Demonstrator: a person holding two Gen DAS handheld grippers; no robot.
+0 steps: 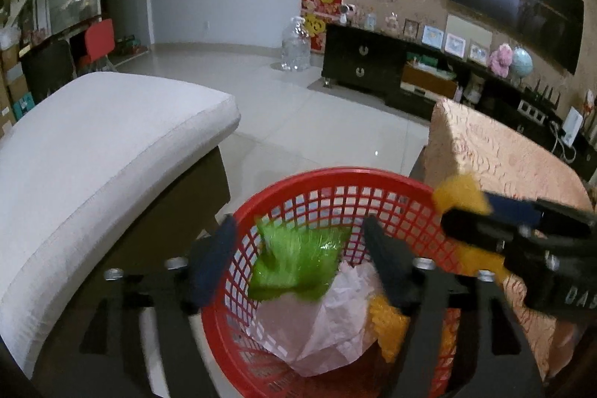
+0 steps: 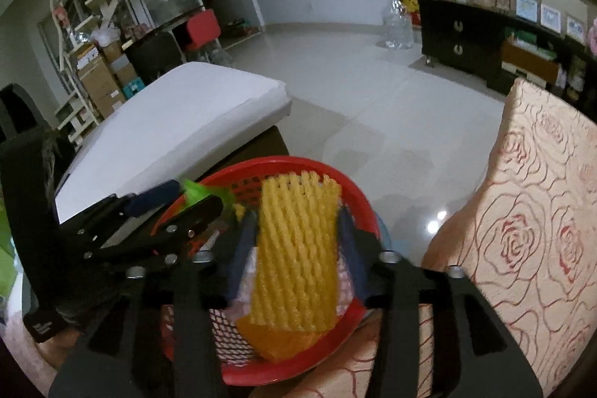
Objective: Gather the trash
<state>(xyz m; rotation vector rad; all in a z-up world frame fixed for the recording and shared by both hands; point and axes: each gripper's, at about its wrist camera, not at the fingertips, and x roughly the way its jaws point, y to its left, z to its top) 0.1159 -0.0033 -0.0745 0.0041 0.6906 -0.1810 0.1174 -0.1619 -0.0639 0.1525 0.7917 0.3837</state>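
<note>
A yellow foam fruit net [image 2: 298,248] hangs between the right gripper's [image 2: 298,245] parted jaws, over the red mesh basket [image 2: 358,207]. It looks light, soft and springy; pinch its middle. At nine o'clock, the left gripper [image 1: 298,260] gapes empty above a green wrapper [image 1: 294,260].

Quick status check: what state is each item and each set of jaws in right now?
Red basket: upright, partly filled.
Green wrapper: inside the basket.
Pink bag: crumpled in the basket.
Yellow foam net: between the right jaws, over the basket.
Left gripper: jaws open, empty.
Right gripper: jaws open.
</note>
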